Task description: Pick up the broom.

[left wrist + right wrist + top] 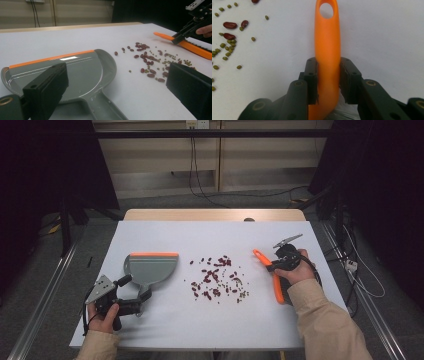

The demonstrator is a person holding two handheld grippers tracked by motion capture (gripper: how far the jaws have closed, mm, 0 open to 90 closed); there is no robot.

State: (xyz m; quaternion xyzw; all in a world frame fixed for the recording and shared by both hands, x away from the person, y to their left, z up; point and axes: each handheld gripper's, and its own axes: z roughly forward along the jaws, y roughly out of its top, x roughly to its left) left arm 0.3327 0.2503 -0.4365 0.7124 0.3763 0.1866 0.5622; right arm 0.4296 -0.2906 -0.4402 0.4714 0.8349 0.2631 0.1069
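The right hand-held gripper (pixel 328 82) is clamped on the orange brush (pixel 274 279) handle, which lies on the white worktop (pixel 165 325) at three o'clock from the scattered beans (pixel 216 279). The left hand-held gripper (pixel 120 90) stands wide, its jaws on either side of the handle of the grey dustpan (pixel 150 269), at nine o'clock from the beans, not yet pressing. To sweep well, it probably pays to keep the brush low and draw it toward the pan's orange lip. One brush, one dustpan; beans too many to count.
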